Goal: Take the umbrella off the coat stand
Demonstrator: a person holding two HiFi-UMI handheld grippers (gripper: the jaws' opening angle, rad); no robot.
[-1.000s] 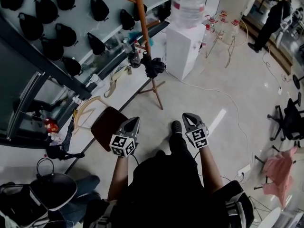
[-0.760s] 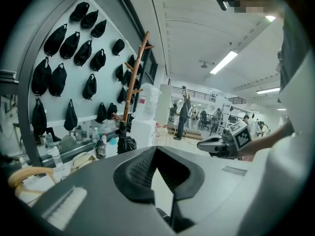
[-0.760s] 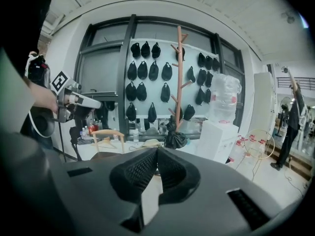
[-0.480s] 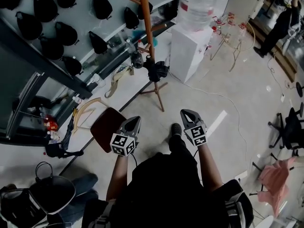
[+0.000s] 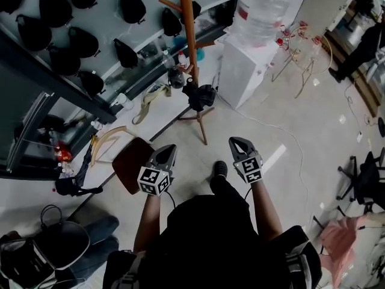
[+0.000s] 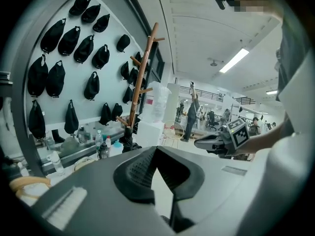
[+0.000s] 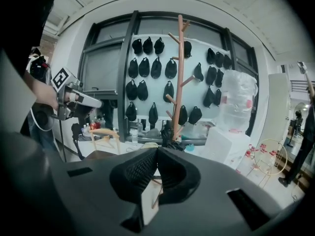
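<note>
Both grippers are out in front of me at about the same height, side by side and apart. The left gripper (image 5: 169, 152) has its 2 jaws closed tip to tip with nothing between them. The right gripper (image 5: 236, 143) matches it, with pads together at the front and no load. The umbrella (image 5: 200, 95) is a black folded bundle hanging low on the wooden coat stand (image 5: 190, 35). It is ahead of both grippers and well apart from them, roughly on the line between the 2. From the left gripper view it sits just above the closed tips and a little left. From the right gripper view it sits just above them and a little right. A white water dispenser (image 5: 243, 68) stands just right of the stand, ahead of the right gripper. A brown chair seat (image 5: 131, 163) lies just left of the left gripper.
</note>
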